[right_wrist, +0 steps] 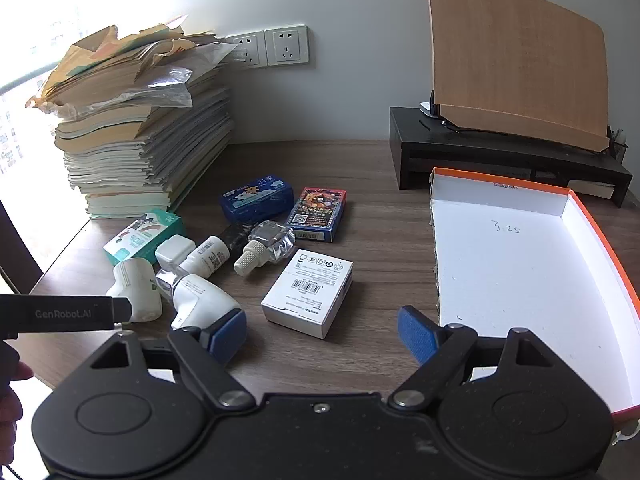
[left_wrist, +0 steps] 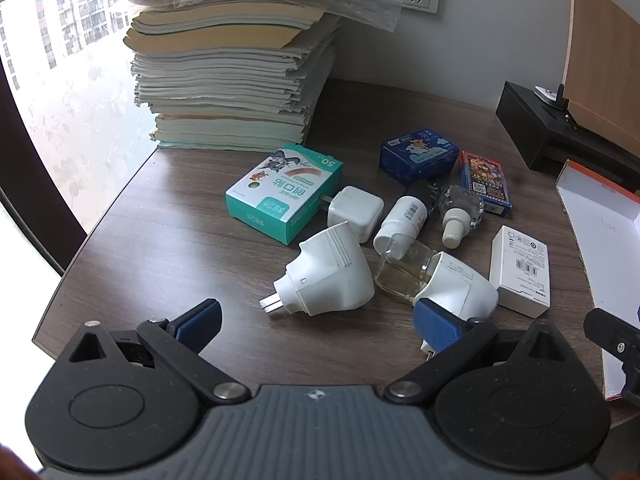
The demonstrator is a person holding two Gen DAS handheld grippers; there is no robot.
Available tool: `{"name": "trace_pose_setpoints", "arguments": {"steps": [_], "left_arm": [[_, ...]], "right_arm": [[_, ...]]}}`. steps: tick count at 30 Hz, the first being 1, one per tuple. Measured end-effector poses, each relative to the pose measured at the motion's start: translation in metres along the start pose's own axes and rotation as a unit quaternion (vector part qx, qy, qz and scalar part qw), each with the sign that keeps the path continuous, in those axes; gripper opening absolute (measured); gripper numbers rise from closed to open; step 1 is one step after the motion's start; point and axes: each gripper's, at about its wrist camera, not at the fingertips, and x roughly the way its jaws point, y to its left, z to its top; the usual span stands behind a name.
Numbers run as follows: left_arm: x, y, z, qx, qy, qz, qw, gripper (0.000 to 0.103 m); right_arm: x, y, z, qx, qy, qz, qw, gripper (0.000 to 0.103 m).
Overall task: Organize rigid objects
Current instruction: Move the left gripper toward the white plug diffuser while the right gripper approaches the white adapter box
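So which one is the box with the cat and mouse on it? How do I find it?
Find the tall stack of papers by the window. Right at its foot lies the teal plaster box, flat on the desk, touching a white plug cube. It is the only green-blue box; the others are dark blue or white.

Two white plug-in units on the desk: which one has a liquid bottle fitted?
The plug-in unit nearer the white box, lying on its side, carries a clear bottle of pale yellow liquid. The other unit, prongs showing, has none.
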Motion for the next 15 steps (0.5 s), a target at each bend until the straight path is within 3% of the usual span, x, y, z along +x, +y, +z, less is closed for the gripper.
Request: {"name": "trace_pose_setpoints", "arguments": {"steps": [15], "left_arm": [[0.0081, -0.0003, 0.0059, 0.007, 0.000, 0.003, 1.0000, 0.103]], "right_arm": [[0.0044, 0.0015, 0.0039, -0.001, -0.001, 0.001, 1.000, 0.097]]}}
